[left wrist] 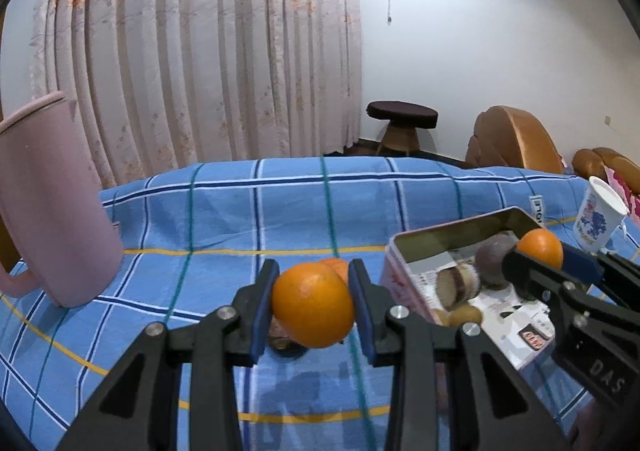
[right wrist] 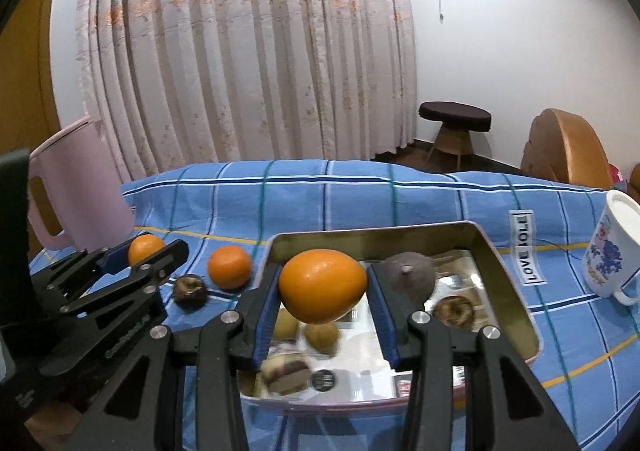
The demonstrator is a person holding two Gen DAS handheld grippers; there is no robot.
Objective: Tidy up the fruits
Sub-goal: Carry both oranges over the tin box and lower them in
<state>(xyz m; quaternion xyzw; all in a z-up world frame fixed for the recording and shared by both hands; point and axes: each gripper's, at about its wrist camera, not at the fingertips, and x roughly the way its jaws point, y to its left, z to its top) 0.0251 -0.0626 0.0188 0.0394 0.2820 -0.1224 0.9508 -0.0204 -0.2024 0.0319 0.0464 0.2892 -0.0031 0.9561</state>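
Observation:
My left gripper (left wrist: 313,303) is shut on an orange (left wrist: 312,305) and holds it above the blue checked cloth, left of the metal tin (left wrist: 404,247). Another orange (left wrist: 338,267) lies just behind it, and a dark fruit (left wrist: 282,337) lies below. My right gripper (right wrist: 323,293) is shut on an orange (right wrist: 322,285) and holds it over the tin (right wrist: 516,279). Inside the tin lie a grey-purple fruit (right wrist: 410,277), a brown fruit (right wrist: 452,309), two small kiwis (right wrist: 320,335) and a cut purple piece (right wrist: 284,369). An orange (right wrist: 229,266) and a dark fruit (right wrist: 190,290) lie left of the tin.
A pink jug (left wrist: 48,211) stands at the far left of the table. A white printed mug (right wrist: 614,251) stands to the right of the tin. Behind the table are a curtain, a round stool (left wrist: 402,123) and brown sofa cushions (left wrist: 516,143).

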